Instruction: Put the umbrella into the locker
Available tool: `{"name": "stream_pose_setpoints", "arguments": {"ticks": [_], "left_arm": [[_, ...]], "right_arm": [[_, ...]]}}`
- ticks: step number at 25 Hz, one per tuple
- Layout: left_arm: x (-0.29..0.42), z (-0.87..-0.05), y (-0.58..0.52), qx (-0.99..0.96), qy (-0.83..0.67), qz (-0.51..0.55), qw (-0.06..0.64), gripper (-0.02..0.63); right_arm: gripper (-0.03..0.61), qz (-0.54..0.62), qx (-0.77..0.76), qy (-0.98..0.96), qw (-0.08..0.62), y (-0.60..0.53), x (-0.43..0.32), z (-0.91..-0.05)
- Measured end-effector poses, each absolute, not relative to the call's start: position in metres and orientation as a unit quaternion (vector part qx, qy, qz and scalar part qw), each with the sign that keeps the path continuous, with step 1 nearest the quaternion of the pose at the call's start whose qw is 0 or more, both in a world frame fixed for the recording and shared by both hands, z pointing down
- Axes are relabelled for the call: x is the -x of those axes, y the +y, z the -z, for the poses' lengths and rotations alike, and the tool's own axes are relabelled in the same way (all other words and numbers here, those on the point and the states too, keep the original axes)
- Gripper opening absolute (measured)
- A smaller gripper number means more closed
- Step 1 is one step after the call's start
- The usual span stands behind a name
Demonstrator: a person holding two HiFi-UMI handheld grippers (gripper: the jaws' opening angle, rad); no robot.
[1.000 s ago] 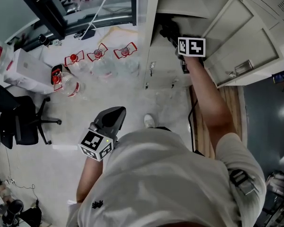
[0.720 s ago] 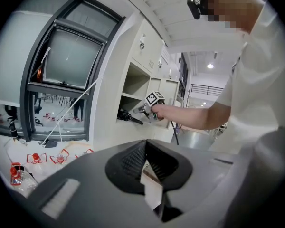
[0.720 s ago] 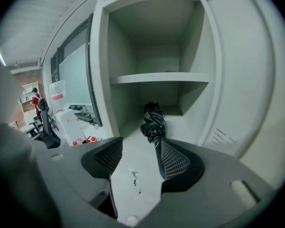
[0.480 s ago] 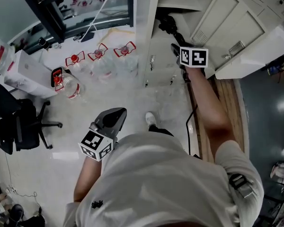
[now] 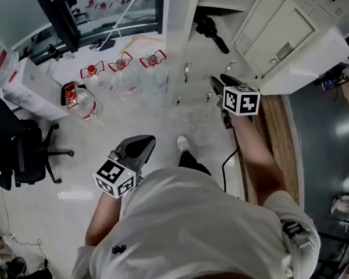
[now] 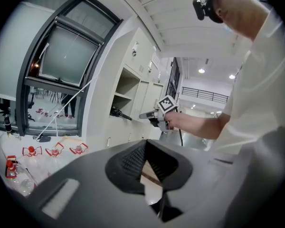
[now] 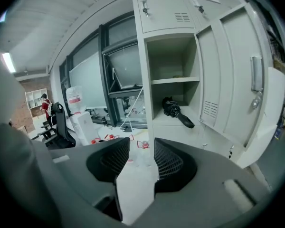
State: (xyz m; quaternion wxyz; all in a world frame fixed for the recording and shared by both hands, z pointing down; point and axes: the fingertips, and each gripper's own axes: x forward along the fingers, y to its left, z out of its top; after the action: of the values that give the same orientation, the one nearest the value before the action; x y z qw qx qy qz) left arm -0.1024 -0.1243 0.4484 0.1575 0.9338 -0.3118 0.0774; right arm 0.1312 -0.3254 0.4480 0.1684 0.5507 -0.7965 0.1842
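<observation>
The black folded umbrella lies on the lower shelf of the open locker, with its handle sticking out toward the front; it also shows in the right gripper view and the left gripper view. My right gripper hangs in front of the locker, well clear of the umbrella. Its jaws are closing with nothing between them. My left gripper stays low by my side over the floor, its jaws meeting at the tips and holding nothing.
The locker door stands swung open to the right. Several water bottles with red labels lie on the floor by the window. An office chair and white boxes are at the left. A cable trails over the floor.
My right gripper has drawn back out of the locker toward me, leaving the umbrella on the shelf. The locker now sits farther off. The left gripper keeps its place by my side.
</observation>
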Motion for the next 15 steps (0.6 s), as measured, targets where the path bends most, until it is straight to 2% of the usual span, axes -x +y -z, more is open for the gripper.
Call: {"name": "stream_pose_setpoints", "arguments": {"ticks": [5,11,15], "left_arm": [[0.110,-0.452,-0.114,-0.934,-0.310,-0.080,0.157,0.057],[0.116,-0.460,-0.107,-0.933,-0.314,-0.093,0.146,0.057],[0.120,-0.463,-0.102,-0.931,-0.318,-0.088,0.153,0.057]], "right_arm": [[0.113,-0.186,-0.543,-0.806,0.145,-0.276,-0.118,-0.449],[0.100,-0.206,-0.534,-0.808,0.138,-0.223,-0.110,-0.462],[0.070,-0.215,-0.523,-0.814,0.135,-0.193,-0.102,-0.468]]}}
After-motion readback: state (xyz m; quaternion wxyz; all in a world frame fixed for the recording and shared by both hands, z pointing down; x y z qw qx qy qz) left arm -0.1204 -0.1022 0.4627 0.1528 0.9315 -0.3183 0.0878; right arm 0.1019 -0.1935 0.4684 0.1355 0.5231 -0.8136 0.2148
